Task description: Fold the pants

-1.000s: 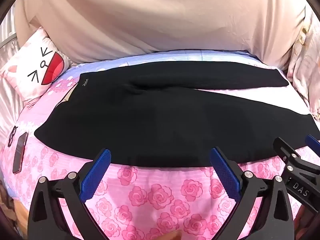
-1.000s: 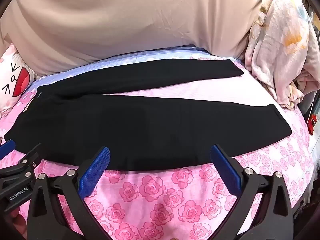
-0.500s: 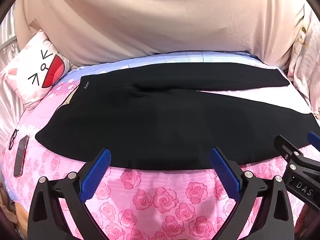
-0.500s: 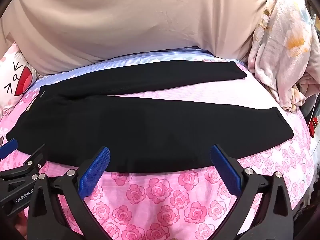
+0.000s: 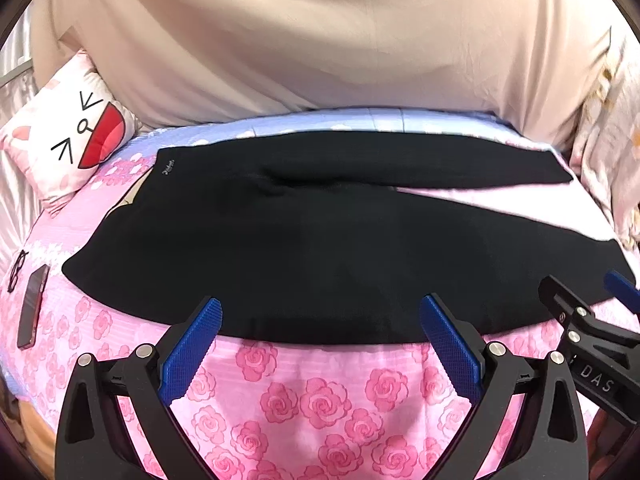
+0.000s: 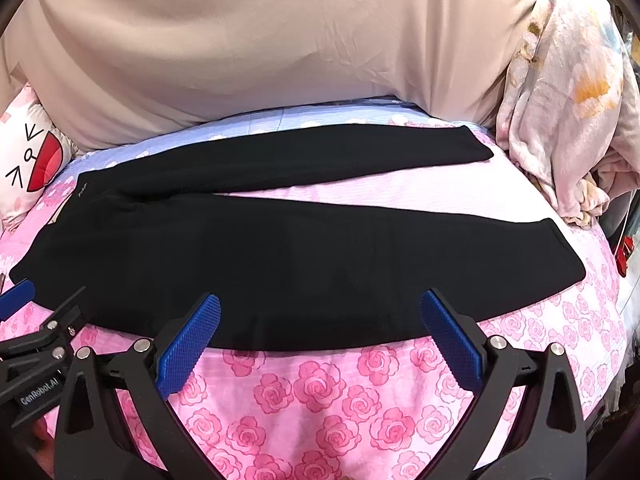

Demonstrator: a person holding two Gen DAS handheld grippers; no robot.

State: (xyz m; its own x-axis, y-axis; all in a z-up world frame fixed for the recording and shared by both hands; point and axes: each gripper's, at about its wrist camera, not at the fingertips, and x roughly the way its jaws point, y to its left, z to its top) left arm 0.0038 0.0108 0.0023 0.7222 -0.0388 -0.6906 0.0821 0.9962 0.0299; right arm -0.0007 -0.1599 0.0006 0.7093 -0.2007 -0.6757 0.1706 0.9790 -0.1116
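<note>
Black fabric pants (image 5: 320,248) lie flat across rose-print pink bedsheet (image 5: 312,400), waistband left, legs spread rightward. Cat-face white pillow (image 5: 68,136) behind-left; dark flat phone (image 5: 34,306) left; crumpled floral pale blanket (image 6: 568,112) right.

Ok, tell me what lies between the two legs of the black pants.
Between the far leg and near leg of the black pants runs a bare wedge of pink bedsheet, widening toward the cuffs. The right wrist view shows it best.

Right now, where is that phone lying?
In the left wrist view, the phone lies at the far left on the pink bedsheet, beside glasses.
</note>
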